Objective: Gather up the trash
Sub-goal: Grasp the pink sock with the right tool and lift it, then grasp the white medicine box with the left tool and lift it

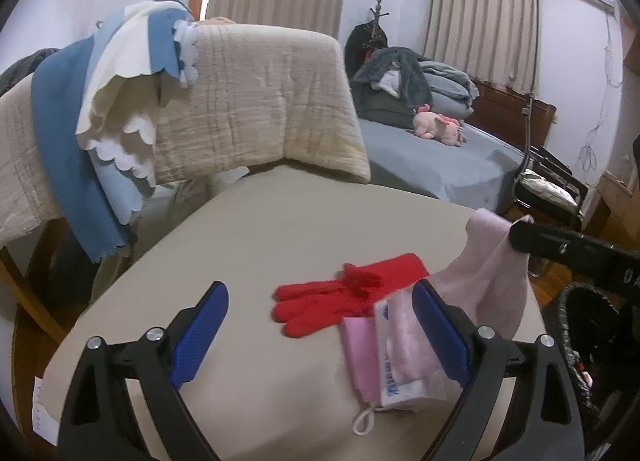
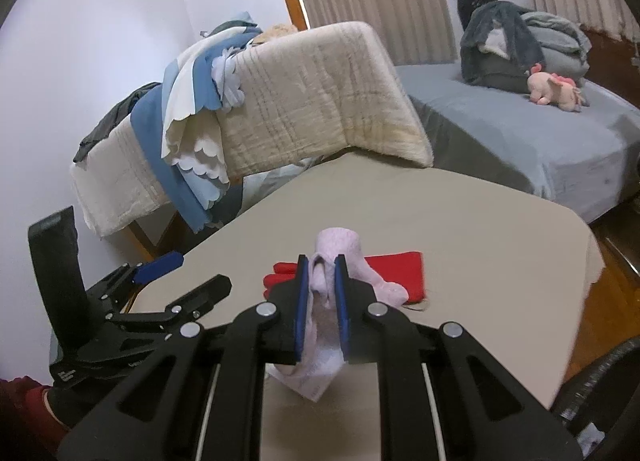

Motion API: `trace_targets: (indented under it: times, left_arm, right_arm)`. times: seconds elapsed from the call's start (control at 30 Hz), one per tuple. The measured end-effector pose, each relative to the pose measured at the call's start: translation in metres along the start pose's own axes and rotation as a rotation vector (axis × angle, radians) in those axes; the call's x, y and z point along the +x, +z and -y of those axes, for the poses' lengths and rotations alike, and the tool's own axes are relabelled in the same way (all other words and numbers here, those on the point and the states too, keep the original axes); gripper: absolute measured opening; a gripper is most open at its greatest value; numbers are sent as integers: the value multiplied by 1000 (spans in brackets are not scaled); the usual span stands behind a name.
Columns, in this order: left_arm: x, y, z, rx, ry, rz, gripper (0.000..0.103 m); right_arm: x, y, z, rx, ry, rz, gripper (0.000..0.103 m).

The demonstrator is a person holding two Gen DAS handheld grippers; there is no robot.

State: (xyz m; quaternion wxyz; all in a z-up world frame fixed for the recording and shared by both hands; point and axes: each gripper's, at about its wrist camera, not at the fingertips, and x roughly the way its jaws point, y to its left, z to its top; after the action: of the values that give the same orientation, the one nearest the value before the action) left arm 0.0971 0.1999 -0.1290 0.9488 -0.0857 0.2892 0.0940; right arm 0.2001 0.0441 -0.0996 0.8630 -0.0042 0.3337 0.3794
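**Pink sock pinched and hanging clear of table**

Right gripper: blue pads nearly closed, clamped on a pale pink sock. Fabric bunched between the pads, cuff poking up above the tips, foot end drooping below; from the left wrist view, hangs free over the table's right edge. Soft fuzzy knit, light, limp; no stiffness, will swing and fold under its own weight. Grip mid-length looks secure enough; risk judged as slipping if the pinch catches only one layer.

Left gripper: jaws wide apart, nothing between the pads, hovering low over the beige table.

Still on the table: red knit glove, flat, fingers spread, soft and light, best pinched at the cuff or palm. Just beside it, a pink cloth pouch with a white loop and a soft tissue pack, crinkly film wrap, squashy, likely slippery; take across the narrow side.

Dark basket at table's right, probably the bin.
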Motion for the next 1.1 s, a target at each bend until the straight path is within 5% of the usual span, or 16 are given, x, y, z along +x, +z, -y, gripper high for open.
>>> trace_targets:
  times: [0.47,0.57,0.8,1.1]
  left_arm:
    - [13,-29,41,40,-51,-91,89]
    - [20,-39,43,42,-50,-124,83]
    - [34,-52,50,39,-91,-187,50]
    - [41,-53,77,62,-161,-196,44]
  right_arm:
    - [-30,-35,42,76,-90,-26,12]
    - [-28,-47,50,87,-105,-48,12]
    - [-21,-67,67,122,-128,-92,12]
    - [-22,-73,83,146,-146,-98,12]
